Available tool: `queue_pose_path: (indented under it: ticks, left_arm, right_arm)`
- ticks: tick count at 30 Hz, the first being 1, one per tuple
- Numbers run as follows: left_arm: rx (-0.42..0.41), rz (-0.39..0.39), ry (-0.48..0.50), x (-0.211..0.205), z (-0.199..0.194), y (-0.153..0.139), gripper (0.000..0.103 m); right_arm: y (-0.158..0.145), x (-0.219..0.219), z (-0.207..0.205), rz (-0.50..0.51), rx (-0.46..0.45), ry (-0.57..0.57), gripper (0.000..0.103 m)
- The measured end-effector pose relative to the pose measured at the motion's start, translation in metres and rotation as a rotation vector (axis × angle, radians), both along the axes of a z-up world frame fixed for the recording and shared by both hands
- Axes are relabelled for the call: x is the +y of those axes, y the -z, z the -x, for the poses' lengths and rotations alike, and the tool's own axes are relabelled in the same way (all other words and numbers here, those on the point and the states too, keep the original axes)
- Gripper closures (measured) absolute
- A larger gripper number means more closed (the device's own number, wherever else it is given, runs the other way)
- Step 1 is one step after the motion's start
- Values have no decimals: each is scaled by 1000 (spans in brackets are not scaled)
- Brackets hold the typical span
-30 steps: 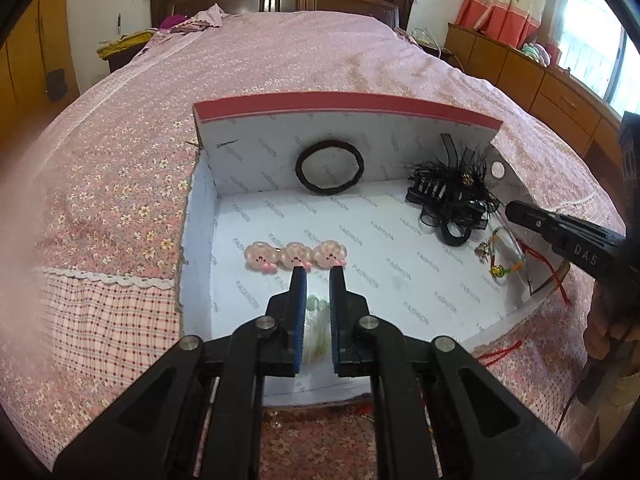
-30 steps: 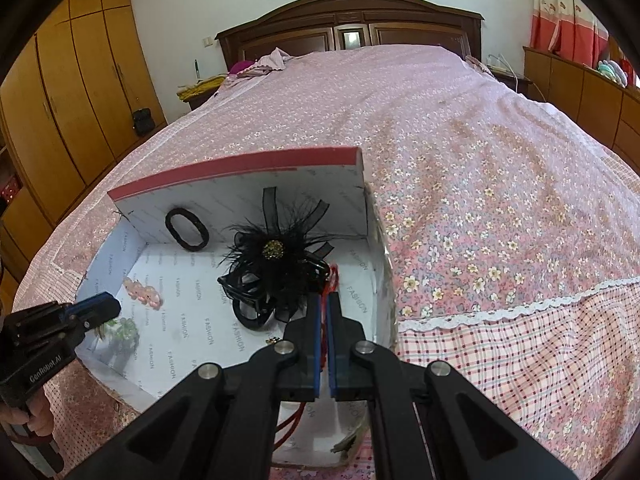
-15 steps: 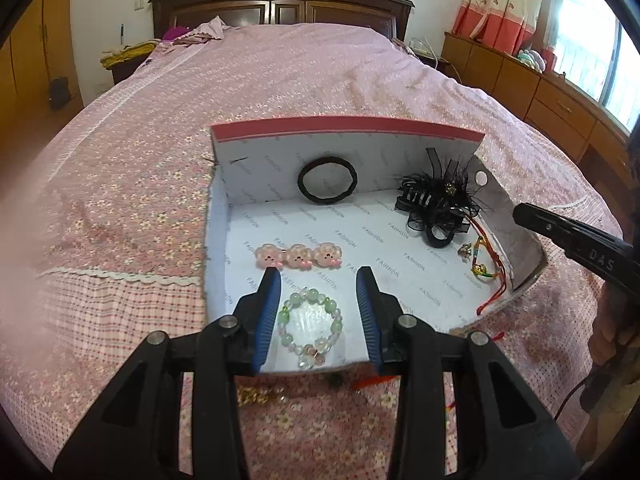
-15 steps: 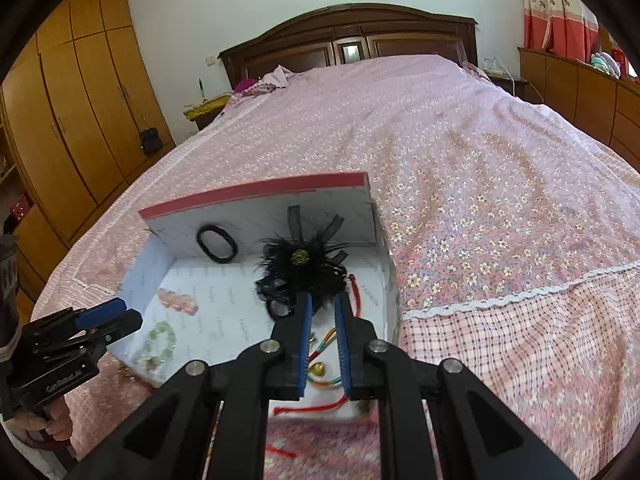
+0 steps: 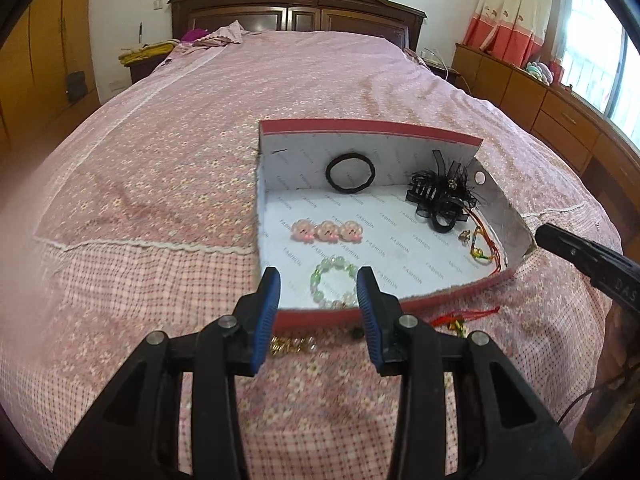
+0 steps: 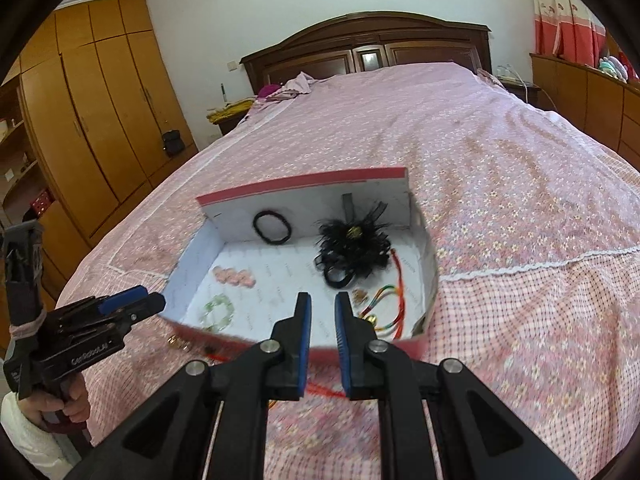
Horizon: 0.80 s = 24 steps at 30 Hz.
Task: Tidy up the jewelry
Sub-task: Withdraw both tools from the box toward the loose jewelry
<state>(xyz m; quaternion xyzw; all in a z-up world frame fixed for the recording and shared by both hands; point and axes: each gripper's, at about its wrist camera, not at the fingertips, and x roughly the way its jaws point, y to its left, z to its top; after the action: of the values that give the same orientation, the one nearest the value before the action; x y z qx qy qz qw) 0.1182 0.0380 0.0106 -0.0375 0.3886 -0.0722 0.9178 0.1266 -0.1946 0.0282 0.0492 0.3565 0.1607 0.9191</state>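
A red-rimmed cardboard box [image 5: 372,130] lies open on the bed [image 5: 160,184]. Inside are a green bead bracelet [image 5: 334,282], three pink pig charms [image 5: 327,231], a black hair tie [image 5: 350,172], a black feather hair clip [image 5: 442,196] and a red cord bracelet [image 5: 482,246]. My left gripper [image 5: 318,292] is open and empty, just in front of the box's near rim. My right gripper [image 6: 323,312] is open and empty over the near rim [image 6: 240,338]. A gold piece [image 5: 286,345] and a red tassel [image 5: 460,316] lie on the bed outside the box.
The bed is covered by a pink floral spread with a checked border. A dark wooden headboard [image 5: 296,4] stands at the far end. Wooden wardrobes [image 6: 92,120] line the left, low cabinets [image 5: 560,112] the right under a window.
Both grippers opened and pulled back out of the box. The left let go of the green bead bracelet, the right of the red cord bracelet; both pieces now lie in the box.
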Motion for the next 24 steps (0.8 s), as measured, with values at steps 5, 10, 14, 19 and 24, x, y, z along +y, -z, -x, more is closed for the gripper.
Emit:
queue_pose_path:
  ticks: [5,10,14,19,24]
  left_arm:
    - [4,-2,-14,6,12,0,72]
    - [7,-3,-28,10,24,2,72]
    - [13,-4,-35,14,31,4,72]
    - [26,-4,-46,19,38,10,72]
    - [38,-1,-56,24,41,15,72]
  right_arm:
    - [2,7,15,1,8,-19,89]
    - [11,13,21,0,42,-41,89]
    - [21,21,26,4,74,-69,89]
    - [33,30,27,11,116,-102,89]
    - [46,38,23,24,159,-118,89]
